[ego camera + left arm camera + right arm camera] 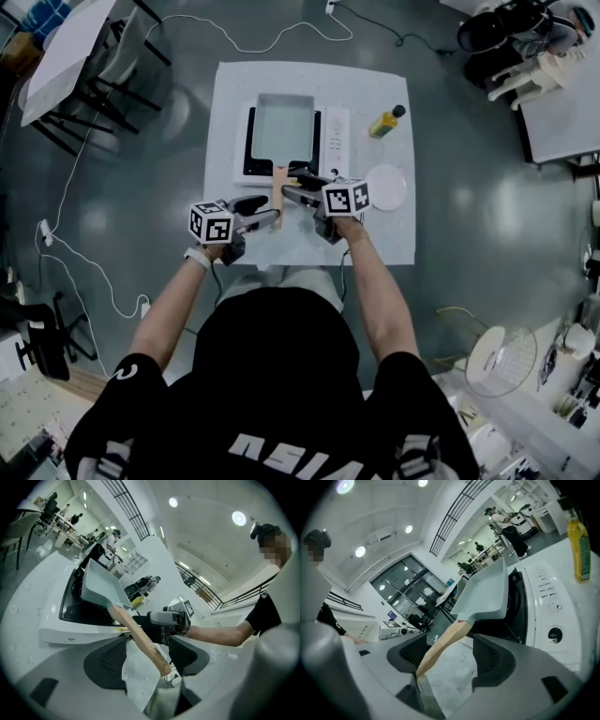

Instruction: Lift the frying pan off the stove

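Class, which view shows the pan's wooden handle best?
The left gripper view: the whole wooden handle lies between the open jaws. The right gripper view shows it nearly as well; the head view, small.

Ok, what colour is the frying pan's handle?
The handle is light tan wood, clearest in the left gripper view.

Grey rectangular frying pan (284, 127) sits on white flat-top stove (335, 141), mid white square bench (375, 239), wooden handle (278, 190) pointing at person (281, 375). Yellow bottle (386, 122) right of stove; white round plate (387, 187) in front of bottle.
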`<move>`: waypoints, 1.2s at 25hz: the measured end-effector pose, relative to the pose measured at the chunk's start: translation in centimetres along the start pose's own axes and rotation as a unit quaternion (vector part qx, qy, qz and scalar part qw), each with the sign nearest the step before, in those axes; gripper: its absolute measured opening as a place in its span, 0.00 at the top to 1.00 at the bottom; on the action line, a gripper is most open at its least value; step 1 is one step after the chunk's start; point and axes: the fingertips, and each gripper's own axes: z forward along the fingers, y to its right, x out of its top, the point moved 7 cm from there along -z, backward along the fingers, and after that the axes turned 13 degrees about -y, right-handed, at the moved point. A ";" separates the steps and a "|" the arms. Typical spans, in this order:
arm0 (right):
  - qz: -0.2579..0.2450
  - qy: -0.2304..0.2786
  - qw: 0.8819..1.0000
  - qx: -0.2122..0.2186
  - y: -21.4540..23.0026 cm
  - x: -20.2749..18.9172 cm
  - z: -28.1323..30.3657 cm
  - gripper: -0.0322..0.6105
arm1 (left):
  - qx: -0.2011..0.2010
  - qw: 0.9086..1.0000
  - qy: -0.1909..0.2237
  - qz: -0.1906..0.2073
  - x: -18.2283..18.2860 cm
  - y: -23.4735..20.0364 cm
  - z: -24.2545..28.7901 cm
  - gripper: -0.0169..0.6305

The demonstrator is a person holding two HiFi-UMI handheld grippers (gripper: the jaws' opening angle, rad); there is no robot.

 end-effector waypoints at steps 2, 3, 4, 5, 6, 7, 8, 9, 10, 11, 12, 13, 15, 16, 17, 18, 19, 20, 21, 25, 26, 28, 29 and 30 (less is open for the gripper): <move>0.009 -0.004 1.000 0.015 0.3 0.1 0.6 0.50 | -0.008 1.000 -0.004 -0.010 -0.3 -0.3 0.6 0.56; 0.012 -0.006 1.000 0.022 0.4 0.1 0.9 0.50 | -0.013 1.000 -0.006 -0.014 -0.5 -0.4 0.8 0.56; 0.016 -0.009 0.999 0.030 0.6 0.2 1.2 0.49 | -0.019 1.000 -0.007 -0.018 -0.5 -0.5 1.1 0.56; 0.021 -0.012 0.999 0.037 0.7 0.2 1.5 0.49 | -0.026 0.999 -0.008 -0.022 -0.6 -0.5 1.4 0.56; 0.026 -0.016 0.999 0.045 0.9 0.3 1.9 0.49 | -0.033 0.999 -0.008 -0.026 -0.6 -0.5 1.6 0.56; 0.030 -0.019 0.998 0.052 1.0 0.4 2.2 0.49 | -0.040 0.999 -0.009 -0.029 -0.7 -0.5 1.9 0.56; 0.034 -0.022 0.997 0.059 1.2 0.4 2.5 0.49 | -0.045 0.998 -0.010 -0.031 -0.7 -0.5 2.2 0.56; 0.037 -0.026 0.997 0.066 1.3 0.4 2.9 0.49 | -0.049 0.998 -0.011 -0.033 -0.8 -0.6 2.4 0.56; 0.039 -0.031 0.996 0.072 1.3 0.4 3.2 0.49 | -0.053 0.998 -0.012 -0.034 -0.9 -0.6 2.6 0.56; 0.040 -0.037 0.996 0.077 1.4 0.4 3.5 0.49 | -0.056 0.998 -0.011 -0.037 -1.0 -0.7 2.8 0.56; 0.041 -0.042 0.995 0.083 1.4 0.3 3.7 0.49 | -0.060 0.997 -0.011 -0.040 -1.1 -0.7 3.0 0.56; 0.042 -0.047 0.994 0.088 1.4 0.3 4.0 0.49 | -0.062 0.997 -0.011 -0.043 -1.1 -0.7 3.1 0.56; 0.046 -0.052 0.993 0.099 1.4 0.4 4.4 0.49 | -0.067 0.997 -0.012 -0.046 -1.2 -0.9 3.2 0.56; 0.047 -0.052 0.992 0.103 1.4 0.5 4.6 0.49 | -0.069 0.996 -0.012 -0.048 -1.2 -1.0 3.3 0.56; 0.047 -0.053 0.992 0.107 1.4 0.6 4.9 0.49 | -0.072 0.996 -0.011 -0.050 -1.2 -1.1 3.3 0.56; 0.047 -0.054 0.991 0.110 1.3 0.7 5.1 0.49 | -0.075 0.996 -0.011 -0.052 -1.2 -1.1 3.3 0.56; 0.048 -0.056 0.991 0.114 1.3 0.7 5.3 0.49 | -0.078 0.995 -0.010 -0.054 -1.2 -1.1 3.3 0.56; 0.049 -0.057 0.990 0.118 1.3 0.8 5.4 0.49 | -0.080 0.995 -0.010 -0.056 -1.2 -1.2 3.4 0.56; 0.049 -0.057 0.990 0.122 1.3 0.8 5.6 0.49 | -0.082 0.995 -0.010 -0.058 -1.2 -1.2 3.4 0.56; 0.052 -0.059 0.987 0.137 1.1 1.0 6.1 0.49 | -0.091 0.994 -0.007 -0.064 -1.0 -1.0 3.6 0.56; 0.053 -0.059 0.987 0.140 1.0 1.1 6.3 0.49 | -0.094 0.993 -0.006 -0.066 -0.9 -1.0 3.7 0.56; 0.057 -0.060 0.986 0.147 0.9 1.2 6.5 0.49 | -0.100 0.993 -0.007 -0.069 -0.9 -0.9 3.8 0.56; 0.059 -0.060 0.985 0.150 0.8 1.2 6.6 0.49 | -0.103 0.992 -0.007 -0.070 -0.8 -0.8 3.8 0.57; 0.061 -0.060 0.985 0.152 0.8 1.2 6.7 0.49 | -0.106 0.992 -0.007 -0.071 -0.8 -0.8 3.9 0.57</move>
